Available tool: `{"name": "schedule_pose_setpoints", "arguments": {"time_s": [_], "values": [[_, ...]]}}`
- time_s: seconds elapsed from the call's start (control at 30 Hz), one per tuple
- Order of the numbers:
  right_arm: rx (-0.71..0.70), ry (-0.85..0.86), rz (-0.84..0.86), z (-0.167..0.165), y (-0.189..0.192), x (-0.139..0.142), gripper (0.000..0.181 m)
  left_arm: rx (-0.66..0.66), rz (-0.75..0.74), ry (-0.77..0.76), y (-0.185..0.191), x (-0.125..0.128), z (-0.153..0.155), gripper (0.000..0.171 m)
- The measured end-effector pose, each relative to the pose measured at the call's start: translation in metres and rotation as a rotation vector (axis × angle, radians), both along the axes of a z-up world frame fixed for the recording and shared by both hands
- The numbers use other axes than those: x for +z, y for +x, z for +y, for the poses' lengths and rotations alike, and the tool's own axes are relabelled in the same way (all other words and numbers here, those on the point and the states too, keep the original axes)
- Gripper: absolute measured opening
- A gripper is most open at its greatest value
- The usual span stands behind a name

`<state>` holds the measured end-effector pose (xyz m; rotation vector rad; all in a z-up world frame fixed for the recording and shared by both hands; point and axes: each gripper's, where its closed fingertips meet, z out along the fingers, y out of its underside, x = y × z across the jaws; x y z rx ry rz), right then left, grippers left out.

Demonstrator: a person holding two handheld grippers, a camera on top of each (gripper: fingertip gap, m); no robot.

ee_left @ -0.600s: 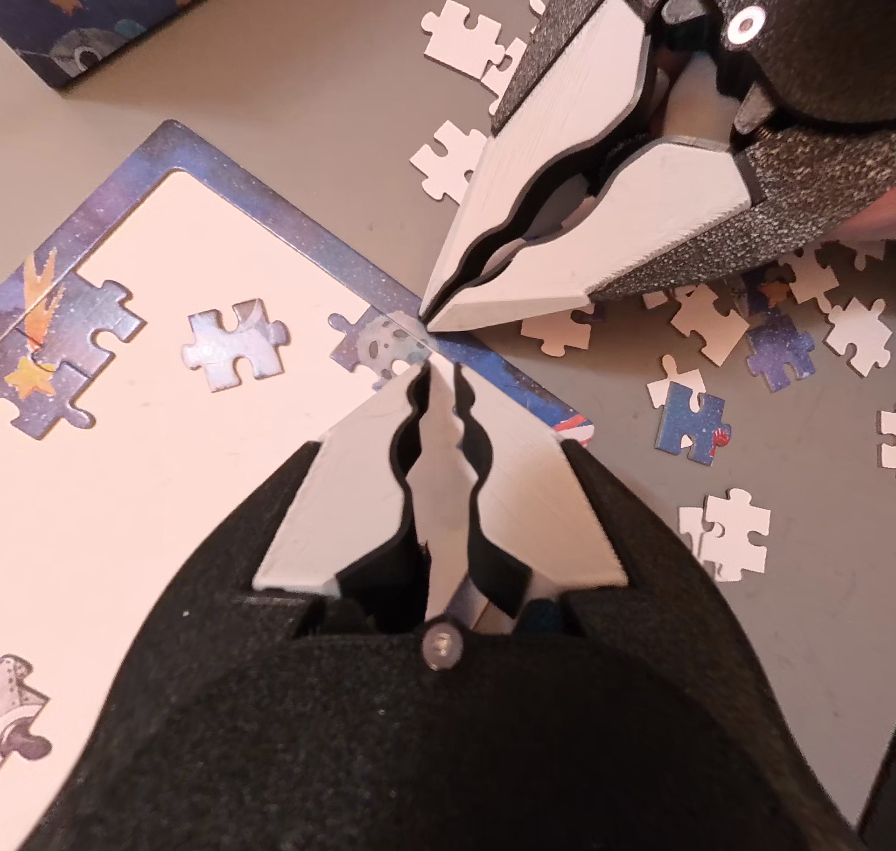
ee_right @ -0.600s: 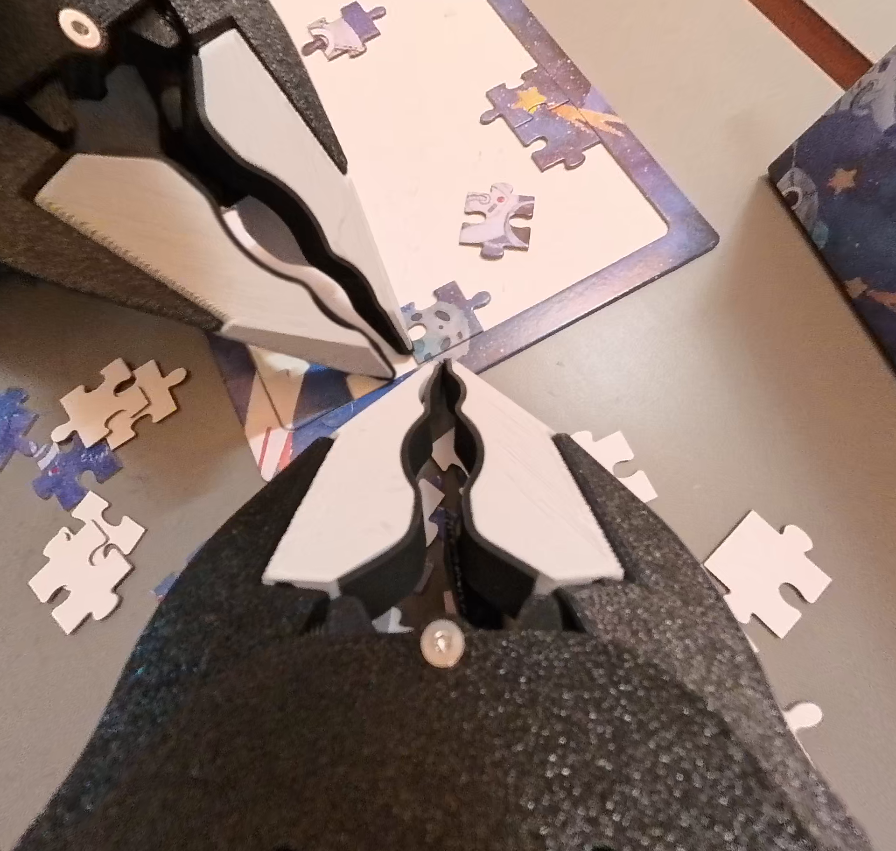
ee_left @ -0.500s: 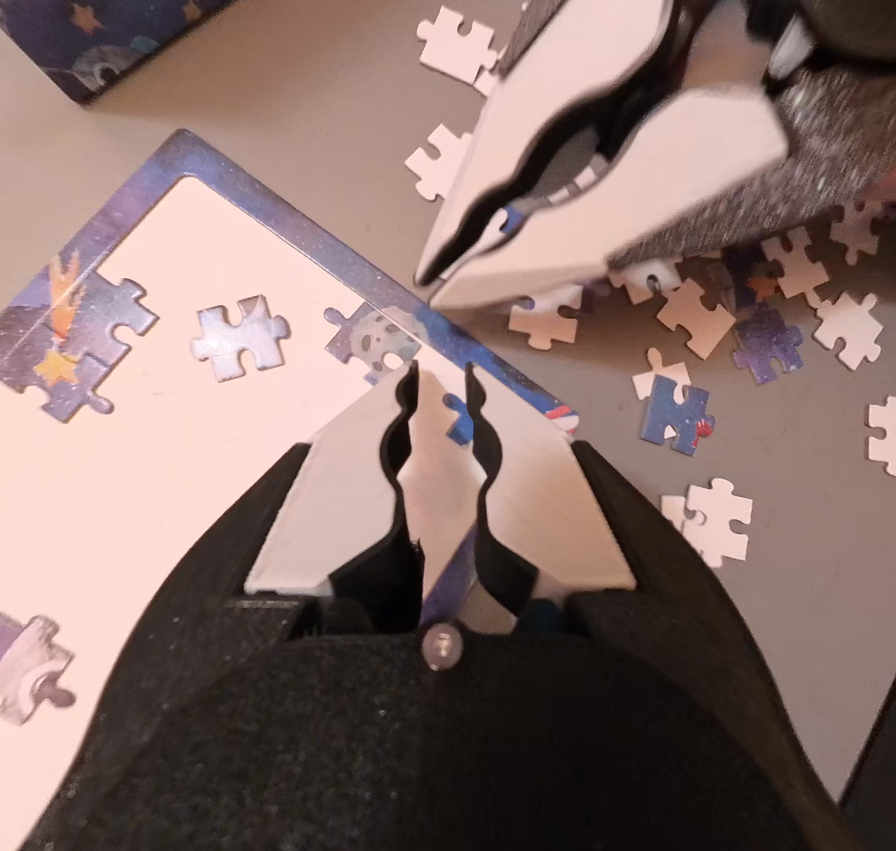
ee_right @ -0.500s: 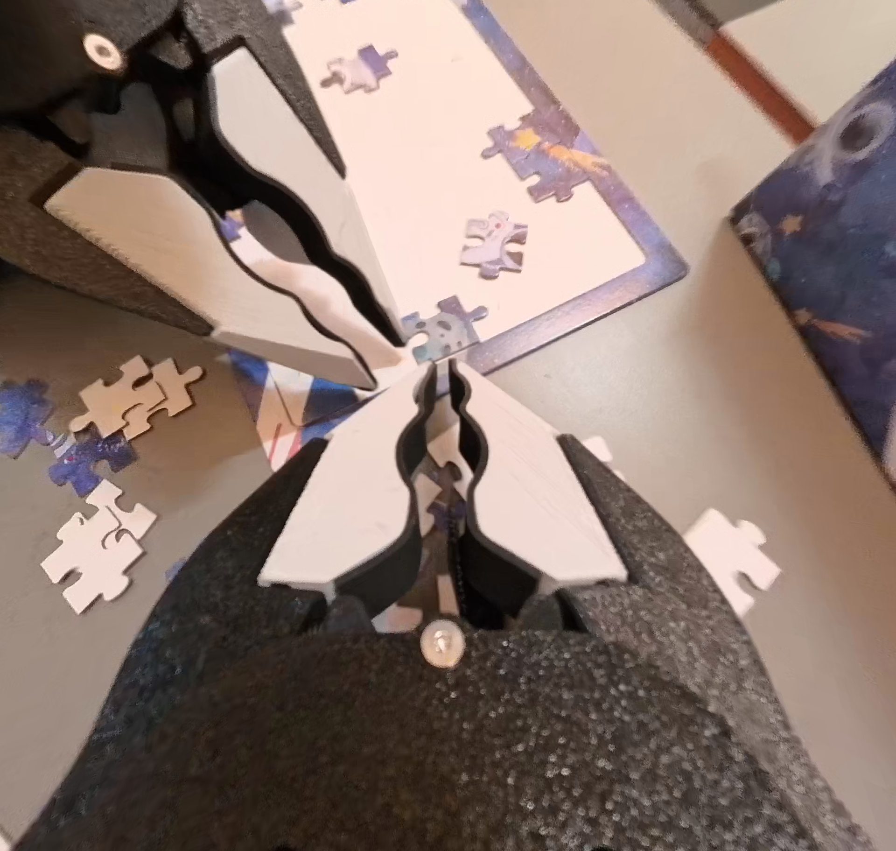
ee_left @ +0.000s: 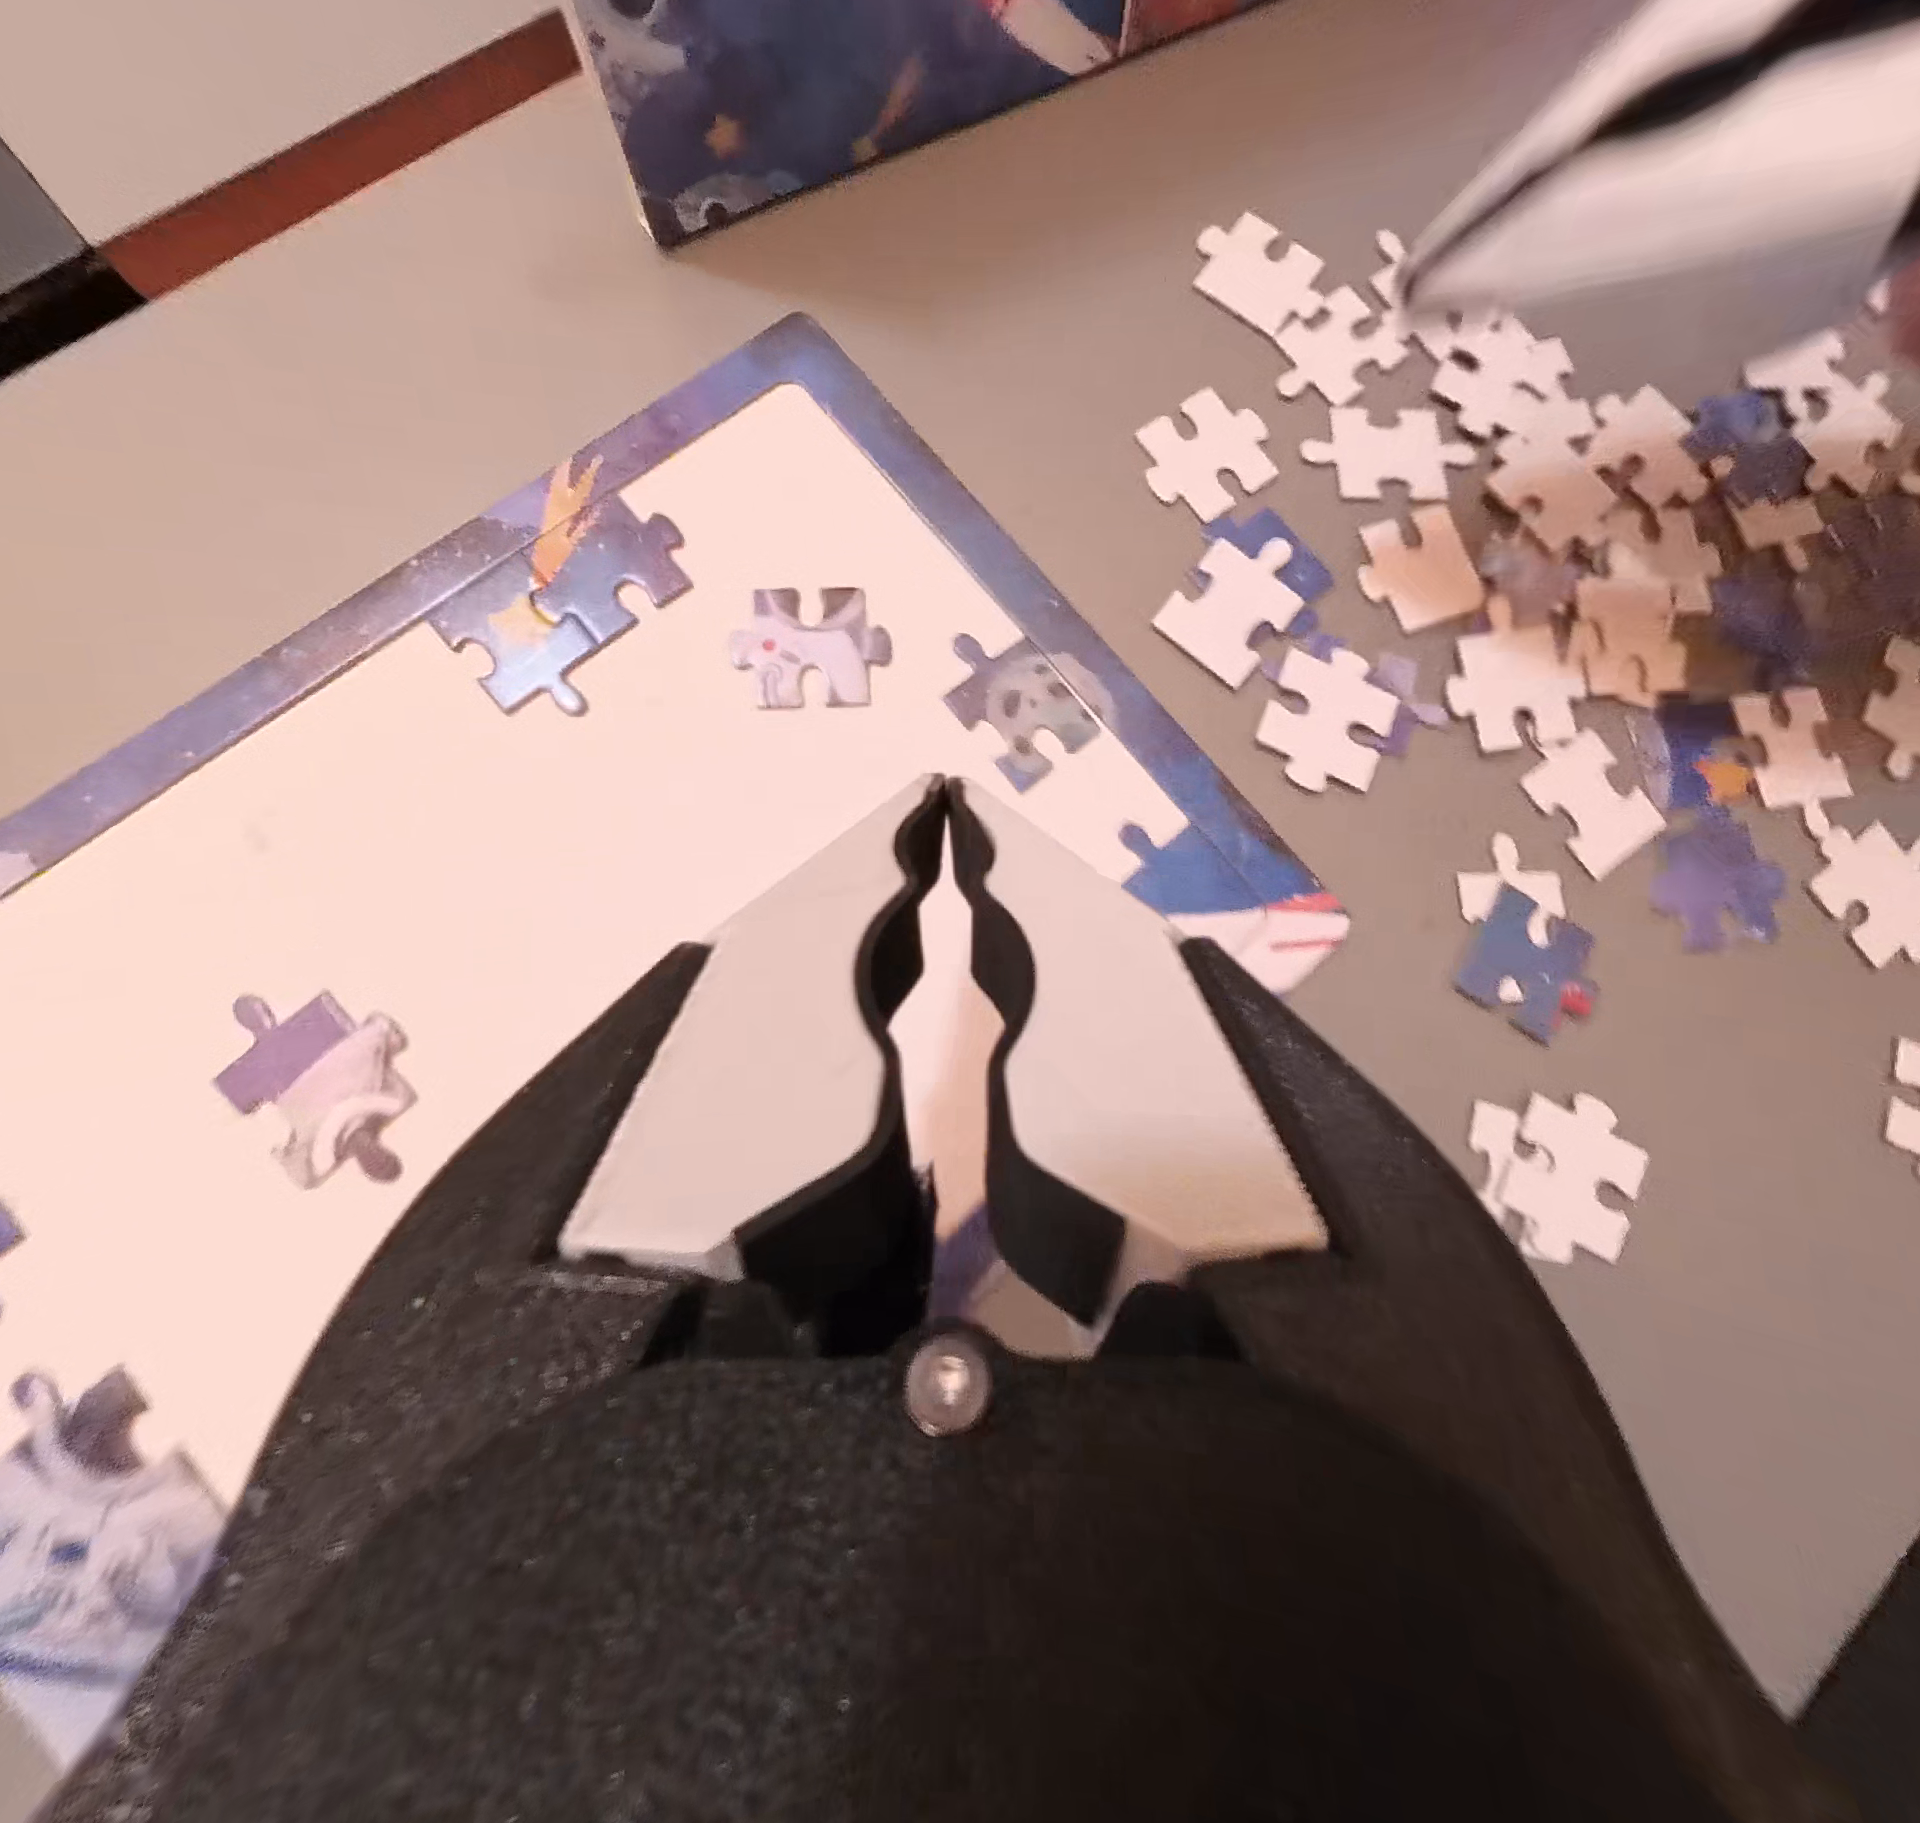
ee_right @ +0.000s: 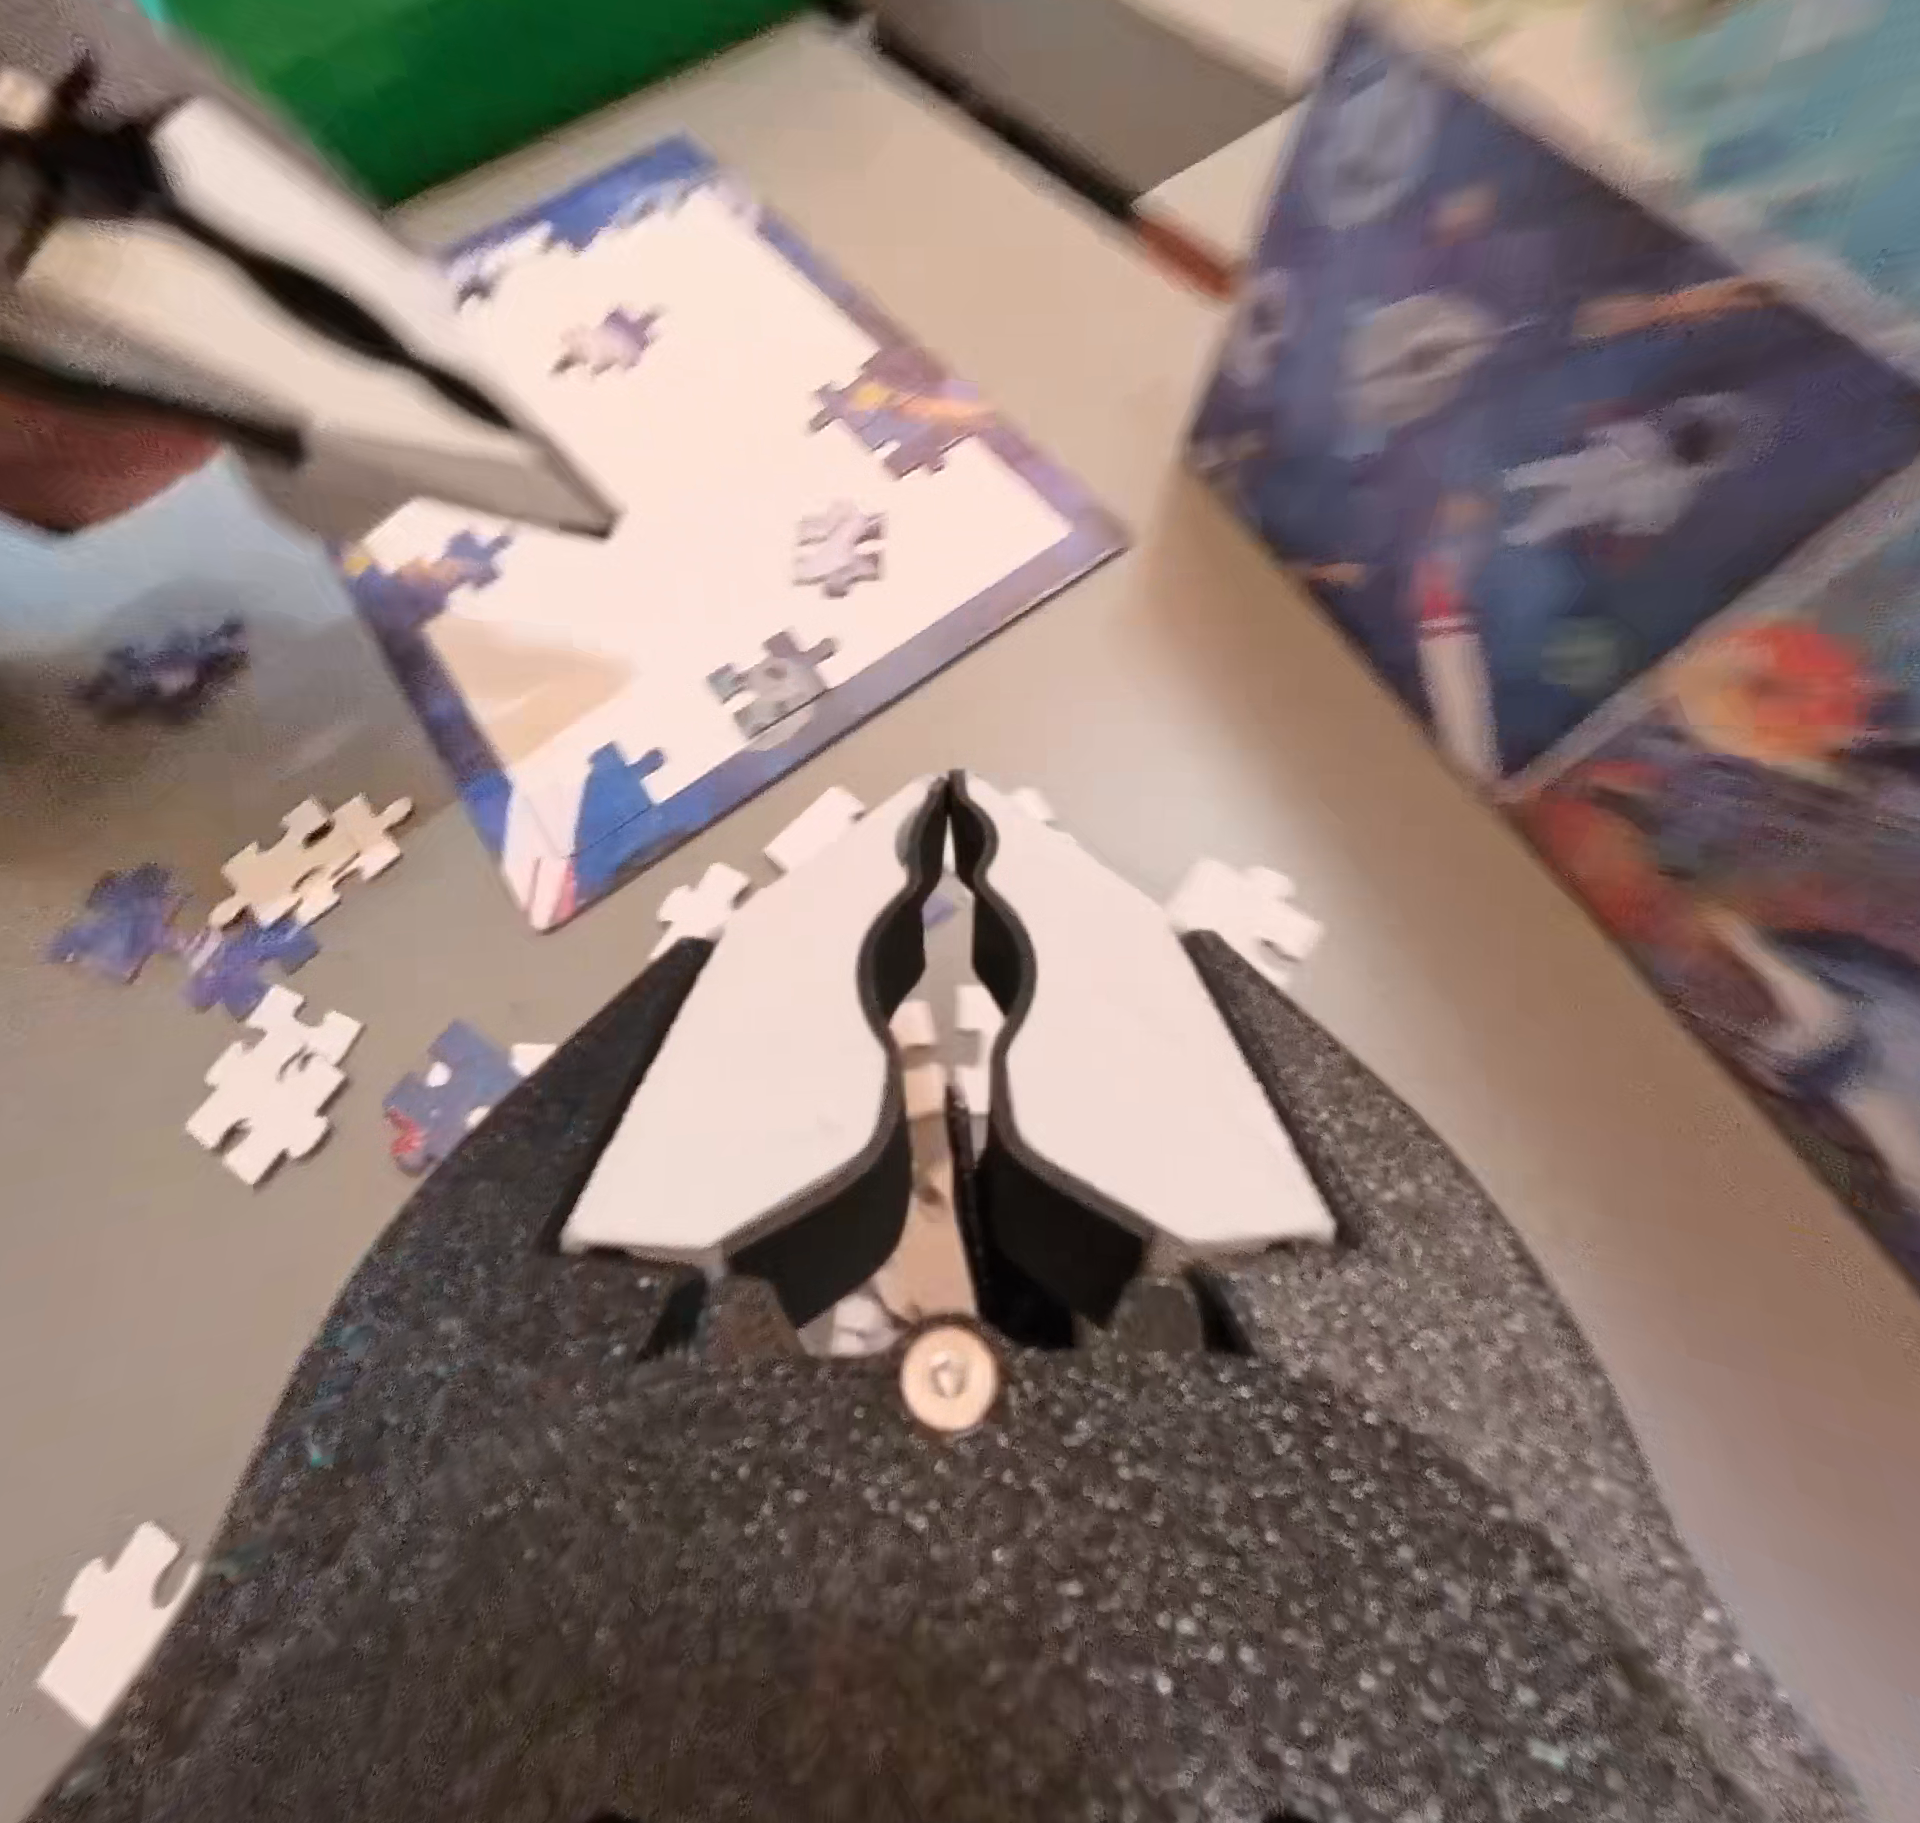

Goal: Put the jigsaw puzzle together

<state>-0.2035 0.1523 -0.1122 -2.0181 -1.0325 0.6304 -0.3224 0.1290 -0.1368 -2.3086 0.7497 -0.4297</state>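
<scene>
Jigsaw puzzle tray [ee_left: 914, 443] lies flat on the grey table [ee_left: 312, 246], mostly bare, with a 2-piece cluster [ee_left: 566, 610] at its far edge, a corner piece [ee_left: 1164, 864] seated at the near right, and a few single pieces loose inside. Right of the tray lies the pile of loose pieces [ee_left: 1621, 568], many face down. Behind stands the space-themed puzzle box [ee_left: 862, 38]. The left gripper [ee_left: 945, 812] hangs over the tray, fingertips pressed together and empty. The right gripper [ee_right: 948, 805] is also closed with nothing between its tips, above the pile. For the next pick, I think it is better to choose a face-up edge piece, open the jaws first, and pinch it by the rim.
</scene>
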Motion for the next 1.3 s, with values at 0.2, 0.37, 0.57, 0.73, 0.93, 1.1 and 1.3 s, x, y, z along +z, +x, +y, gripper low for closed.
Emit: {"name": "schedule_pose_setpoints", "arguments": {"time_s": [0.2, 0.37, 0.57, 0.73, 0.93, 1.1, 1.3], "values": [[0.130, 0.015, -0.249, -0.014, -0.058, -0.053, 0.000, -0.055, 0.006, -0.072, 0.012, -0.032, 0.012, 0.000], [0.087, 0.022, -0.297, -0.006, -0.057, -0.063, 0.000, -0.059, 0.019, -0.033, 0.021, -0.037, 0.010, 0.000], [0.092, 0.049, -0.319, -0.006, -0.061, -0.065, 0.000, -0.121, 0.019, -0.036, 0.032, -0.038, 0.001, 0.000], [0.091, 0.036, -0.299, -0.006, -0.061, -0.065, 0.000, -0.125, 0.022, -0.028, 0.032, -0.035, 0.002, 0.000], [0.091, 0.015, -0.278, -0.006, -0.060, -0.065, 0.000, -0.033, 0.015, 0.001, 0.011, -0.029, 0.020, 0.000], [0.092, 0.011, -0.278, -0.006, -0.060, -0.065, 0.000, -0.053, 0.008, -0.018, 0.019, -0.036, 0.018, 0.000], [0.088, 0.005, -0.275, -0.005, -0.060, -0.065, 0.000, -0.062, 0.000, -0.001, 0.025, -0.031, 0.014, 0.001]]}}
